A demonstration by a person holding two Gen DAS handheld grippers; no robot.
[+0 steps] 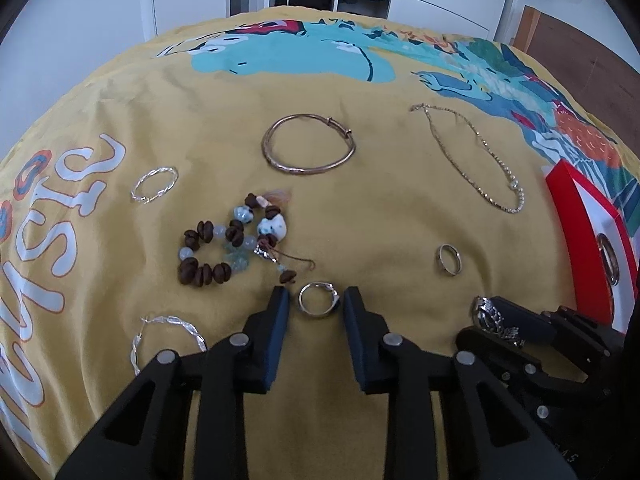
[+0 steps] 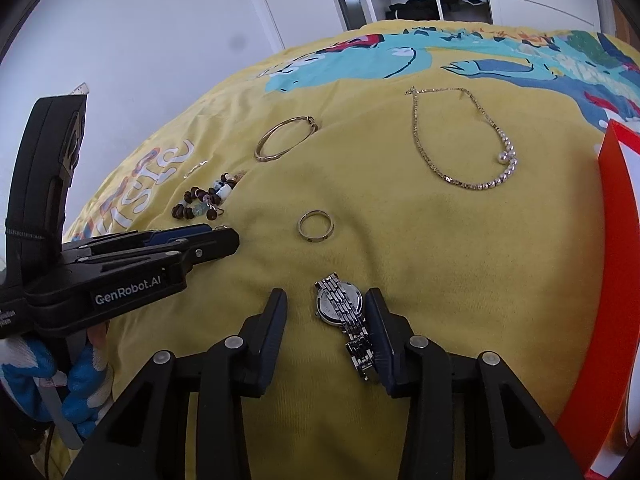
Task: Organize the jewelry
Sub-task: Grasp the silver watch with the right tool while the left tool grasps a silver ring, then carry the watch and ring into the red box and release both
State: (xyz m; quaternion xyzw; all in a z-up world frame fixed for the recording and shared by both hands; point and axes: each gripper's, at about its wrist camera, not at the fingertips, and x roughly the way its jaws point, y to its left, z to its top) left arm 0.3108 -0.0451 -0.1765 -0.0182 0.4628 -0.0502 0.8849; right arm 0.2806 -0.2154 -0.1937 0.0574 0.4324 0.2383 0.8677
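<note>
Jewelry lies on a yellow printed bedspread (image 1: 380,216). My left gripper (image 1: 316,300) is open with a silver ring (image 1: 319,299) lying between its fingertips. My right gripper (image 2: 325,306) is open around a silver metal-band watch (image 2: 340,308), which lies close to the right finger; it also shows in the left wrist view (image 1: 490,314). A second ring (image 1: 449,259) (image 2: 315,226) lies between the grippers. A gold bangle (image 1: 308,145), a gold chain necklace (image 1: 472,156) (image 2: 460,136) and a brown and pale bead bracelet (image 1: 228,246) lie further out.
A red jewelry box (image 1: 580,236) (image 2: 616,264) stands at the right, with a ring in a slot (image 1: 608,258). Two twisted silver hoops (image 1: 154,185) (image 1: 168,336) lie at the left. A wardrobe and a door stand beyond the bed.
</note>
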